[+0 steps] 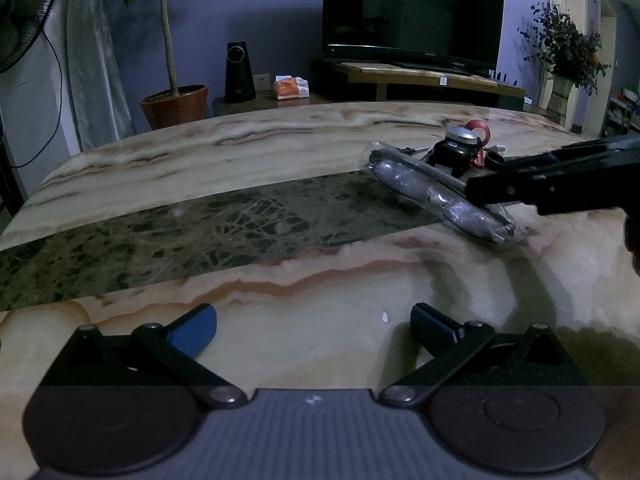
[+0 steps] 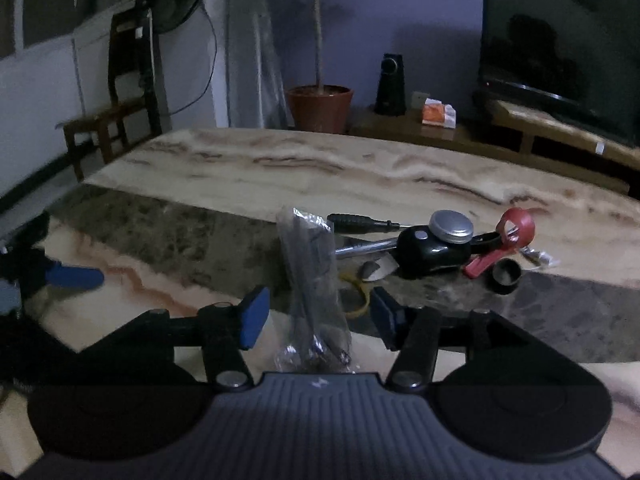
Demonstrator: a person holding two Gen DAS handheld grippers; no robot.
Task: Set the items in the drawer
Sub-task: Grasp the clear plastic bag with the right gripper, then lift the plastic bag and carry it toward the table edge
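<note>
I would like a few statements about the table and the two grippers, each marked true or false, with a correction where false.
1. The clear plastic bag lies between the fingers of the right gripper. True; the pads do not press on it.
2. The left gripper holds the screwdriver. False: its fingers are open and hold nothing, and the screwdriver lies on the table.
3. A silver round lid sits on top of the black object. True.
4. The red clip lies left of the plastic bag in the right wrist view. False: it lies to the right, beyond the black object.
5. The television shows a bright picture. False: its screen is dark.
</note>
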